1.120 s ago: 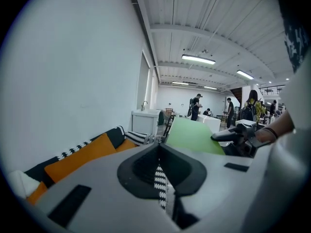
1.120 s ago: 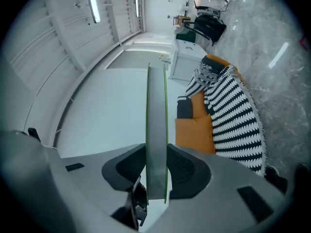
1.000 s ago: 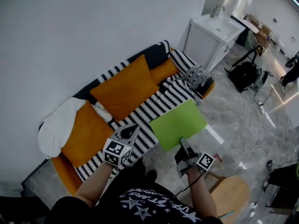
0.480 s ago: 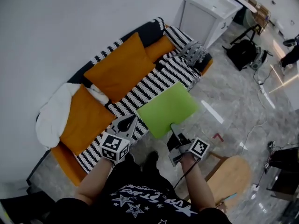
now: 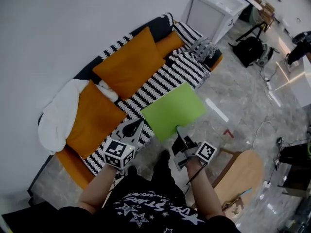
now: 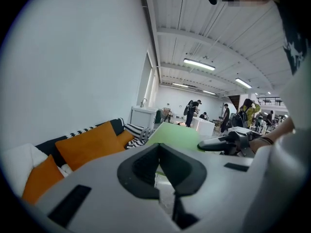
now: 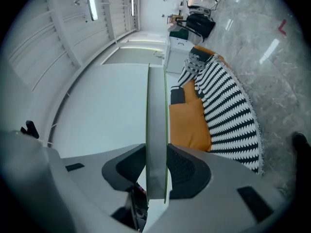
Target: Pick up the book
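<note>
The right gripper [image 5: 181, 139] clenched the near long edge of the book [image 5: 172, 110], held level in the air over the sofa's [image 5: 165, 87] front. The left gripper [image 5: 132, 129] was closed and empty. Pinched at one edge only, the book could swivel or slip out. In the head view its long axis ran from 8 to 2 o'clock, cover up.

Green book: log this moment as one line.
right tool: shut on green book | state: held flat in the air beside sofa | left tool: shut, empty
</note>
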Demonstrator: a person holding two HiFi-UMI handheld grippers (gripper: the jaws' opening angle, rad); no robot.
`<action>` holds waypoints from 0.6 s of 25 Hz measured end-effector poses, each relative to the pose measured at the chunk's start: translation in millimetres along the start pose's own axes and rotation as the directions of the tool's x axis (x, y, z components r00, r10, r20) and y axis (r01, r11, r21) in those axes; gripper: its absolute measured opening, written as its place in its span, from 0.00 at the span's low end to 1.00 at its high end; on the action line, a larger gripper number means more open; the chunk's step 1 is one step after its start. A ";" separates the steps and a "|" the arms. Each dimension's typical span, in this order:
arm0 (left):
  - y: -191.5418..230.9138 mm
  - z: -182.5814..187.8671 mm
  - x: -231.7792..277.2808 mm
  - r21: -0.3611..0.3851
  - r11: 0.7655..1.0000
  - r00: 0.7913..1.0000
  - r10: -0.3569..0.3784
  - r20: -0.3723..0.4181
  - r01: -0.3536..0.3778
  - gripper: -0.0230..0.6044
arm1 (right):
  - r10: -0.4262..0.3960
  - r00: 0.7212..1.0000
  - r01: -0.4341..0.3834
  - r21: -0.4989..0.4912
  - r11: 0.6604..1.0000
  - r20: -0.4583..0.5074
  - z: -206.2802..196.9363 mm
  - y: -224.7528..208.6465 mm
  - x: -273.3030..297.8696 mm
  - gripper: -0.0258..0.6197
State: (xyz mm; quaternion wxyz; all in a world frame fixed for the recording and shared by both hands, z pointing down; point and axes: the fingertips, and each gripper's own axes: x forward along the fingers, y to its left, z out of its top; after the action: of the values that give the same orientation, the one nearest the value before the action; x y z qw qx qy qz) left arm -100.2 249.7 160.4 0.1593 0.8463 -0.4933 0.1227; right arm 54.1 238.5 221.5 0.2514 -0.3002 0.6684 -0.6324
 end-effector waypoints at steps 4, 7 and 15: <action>9.6 -13.6 -36.9 0.004 1.000 1.000 -0.006 -0.005 0.006 0.04 | 0.003 1.000 -0.004 0.021 1.000 0.019 -40.7 7.8 -2.5 0.26; 13.8 -15.2 -65.3 0.007 1.000 1.000 -0.015 0.007 0.015 0.04 | 0.003 1.000 -0.003 -0.011 1.000 0.011 -67.4 16.1 -5.6 0.26; 23.9 -17.3 -117.8 0.037 0.998 0.998 -0.060 0.031 0.059 0.04 | 0.014 0.999 -0.012 -0.039 0.999 0.050 -124.6 38.5 -18.9 0.26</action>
State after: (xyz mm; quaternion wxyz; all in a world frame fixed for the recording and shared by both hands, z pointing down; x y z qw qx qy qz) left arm -178.9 339.2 136.8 0.1398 0.8652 -0.4681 0.1133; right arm -25.2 339.3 191.5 0.2666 -0.3164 0.6759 -0.6099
